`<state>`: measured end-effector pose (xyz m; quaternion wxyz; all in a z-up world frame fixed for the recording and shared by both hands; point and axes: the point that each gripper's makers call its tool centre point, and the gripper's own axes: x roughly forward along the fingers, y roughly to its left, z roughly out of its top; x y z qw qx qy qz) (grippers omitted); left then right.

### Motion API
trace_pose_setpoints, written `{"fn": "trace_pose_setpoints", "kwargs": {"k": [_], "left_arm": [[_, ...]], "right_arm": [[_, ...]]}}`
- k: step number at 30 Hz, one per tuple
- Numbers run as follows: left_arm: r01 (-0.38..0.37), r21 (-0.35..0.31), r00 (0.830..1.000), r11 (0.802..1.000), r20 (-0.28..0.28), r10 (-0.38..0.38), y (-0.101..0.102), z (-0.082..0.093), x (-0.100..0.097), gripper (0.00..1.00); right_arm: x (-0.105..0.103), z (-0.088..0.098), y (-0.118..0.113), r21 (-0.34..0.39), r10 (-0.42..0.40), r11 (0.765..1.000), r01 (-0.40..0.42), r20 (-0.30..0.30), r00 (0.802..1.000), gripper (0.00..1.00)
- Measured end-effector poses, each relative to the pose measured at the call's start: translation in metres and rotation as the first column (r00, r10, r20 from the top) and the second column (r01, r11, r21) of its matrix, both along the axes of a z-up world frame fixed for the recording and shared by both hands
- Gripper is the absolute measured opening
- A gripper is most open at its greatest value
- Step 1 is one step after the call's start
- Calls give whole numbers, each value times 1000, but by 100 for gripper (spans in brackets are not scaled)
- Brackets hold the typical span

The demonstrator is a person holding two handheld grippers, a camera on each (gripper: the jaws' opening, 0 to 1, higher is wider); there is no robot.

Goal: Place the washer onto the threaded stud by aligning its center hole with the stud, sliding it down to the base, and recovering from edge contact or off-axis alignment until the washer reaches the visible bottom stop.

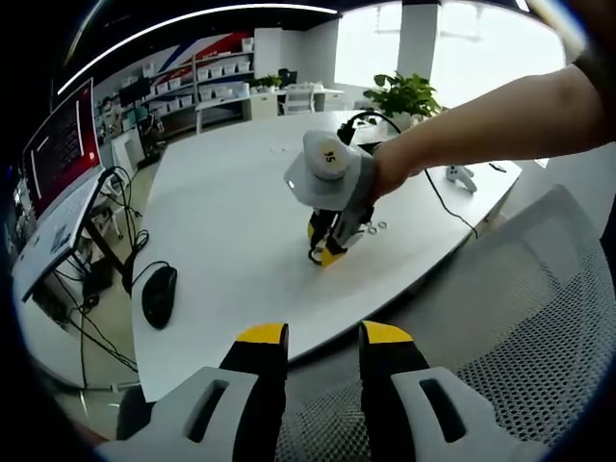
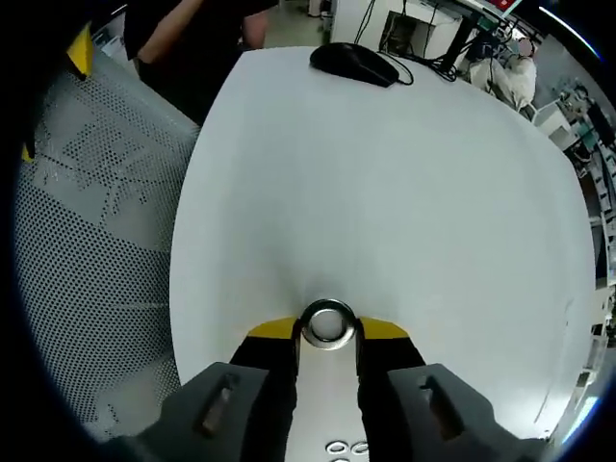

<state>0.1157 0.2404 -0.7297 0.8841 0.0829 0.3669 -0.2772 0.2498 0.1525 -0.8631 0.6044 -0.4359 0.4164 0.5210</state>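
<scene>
The washer point(image 2: 328, 323) is a shiny metal ring. In the right gripper view it sits between the two yellow tips of the right tool point(image 2: 327, 332). The jaws are closed in on it from both sides and hold it just above the white surface point(image 2: 404, 192). I cannot tell if it touches the surface.

More small rings point(image 2: 346, 449) lie on the surface near the bottom of that view, between the tool's dark arms. In the left gripper view a few rings point(image 1: 373, 227) lie just beside the right tool point(image 1: 325, 252). There, the right tool points down at the surface, and a hand point(image 1: 385, 168) holds it from the right. Its tips are too small there to see what they hold.

The left tool point(image 1: 323, 337) is at the bottom of the left gripper view. Its jaws stand a little apart and hold nothing. It hangs over the near edge of the surface, above a mesh chair point(image 1: 539, 318).

A black mouse point(image 1: 159, 295) lies on the surface, well apart from the washer. The right gripper view shows the mouse point(image 2: 352, 62) at the far edge, and the chair point(image 2: 87, 221) on the left. The left gripper view also shows a plant point(image 1: 404, 93), a screen point(image 1: 60, 159) and shelves point(image 1: 217, 82).
</scene>
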Motion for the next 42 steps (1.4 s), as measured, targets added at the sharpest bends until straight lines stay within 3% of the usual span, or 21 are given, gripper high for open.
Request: {"fn": "trace_pose_setpoints", "kwargs": {"k": [11, 20, 28, 42], "left_arm": [[1, 1, 1000, 1000, -3, -1, 0, 0, 0, 28], [2, 0, 1000, 1000, -3, -2, 0, 0, 0, 28], [2, -2, 1000, 1000, 0, -2, 0, 0, 0, 28], [1, -1, 1000, 1000, 0, -1, 0, 0, 0, 28]], "right_arm": [[2, 9, 3, 27, 15, 1000, -15, 11, 1000, 23], [1, 38, 10, 71, 38, 997, -39, 15, 999, 23], [-2, 53, 2, 62, 55, 997, -54, -7, 998, 23], [8, 74, -18, 32, 76, 997, -77, 46, 996, 23]]}}
